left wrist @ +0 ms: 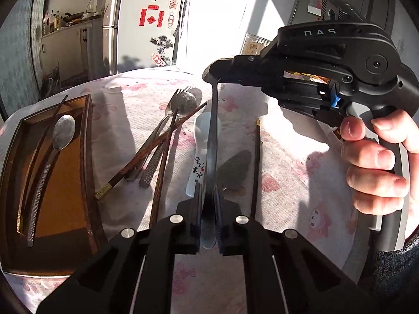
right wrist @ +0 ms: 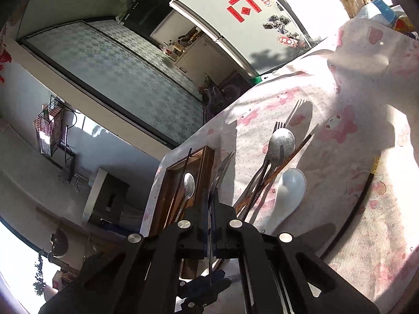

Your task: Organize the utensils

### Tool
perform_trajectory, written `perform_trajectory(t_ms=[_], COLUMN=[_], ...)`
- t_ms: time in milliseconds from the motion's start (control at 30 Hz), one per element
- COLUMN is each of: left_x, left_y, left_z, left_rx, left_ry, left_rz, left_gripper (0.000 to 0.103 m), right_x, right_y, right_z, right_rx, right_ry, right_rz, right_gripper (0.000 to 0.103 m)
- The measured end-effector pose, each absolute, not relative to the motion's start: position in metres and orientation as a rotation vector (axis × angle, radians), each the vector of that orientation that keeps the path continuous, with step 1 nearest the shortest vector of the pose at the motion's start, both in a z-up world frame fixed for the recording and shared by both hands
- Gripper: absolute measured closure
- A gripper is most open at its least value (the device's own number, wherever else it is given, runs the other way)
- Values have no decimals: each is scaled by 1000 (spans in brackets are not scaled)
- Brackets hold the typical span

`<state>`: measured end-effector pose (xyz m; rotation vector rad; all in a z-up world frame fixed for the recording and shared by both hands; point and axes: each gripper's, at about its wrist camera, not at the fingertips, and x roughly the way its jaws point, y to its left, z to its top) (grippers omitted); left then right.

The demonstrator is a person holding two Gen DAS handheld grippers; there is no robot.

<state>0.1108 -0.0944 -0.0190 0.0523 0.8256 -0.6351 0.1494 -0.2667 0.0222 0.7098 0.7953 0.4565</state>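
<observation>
A long metal spoon hangs over the table between both grippers. My left gripper is shut on its handle end. The right gripper, held by a hand, clamps the bowl end. In the right wrist view the right gripper is shut on the spoon's bowl, seen edge-on. A brown wooden tray at the left holds a metal spoon and a dark chopstick.
On the pink-print tablecloth lie a fork and spoon crossed with wooden chopsticks, a white ceramic spoon and a lone dark chopstick. A fridge with magnets stands beyond the table's far edge.
</observation>
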Motion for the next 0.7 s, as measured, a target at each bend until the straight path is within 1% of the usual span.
perform_trajectory(t_ms=[167, 300, 533, 700], left_x=[111, 117, 132, 147], left_y=[-52, -16, 42, 65], left_z=[-4, -2, -15, -30], left_rx=[74, 77, 47, 57], left_ry=[791, 791, 818, 854], left_rz=[-563, -499, -409, -357], left_gripper=[93, 93, 93, 93], right_x=[167, 184, 214, 235], right_y=[-226, -186, -124, -97], right_z=[28, 24, 7, -14], right_rx=[681, 668, 643, 630], right_ry=[810, 840, 906, 955], right_rz=[504, 553, 601, 594], right_gripper=[100, 99, 99, 99])
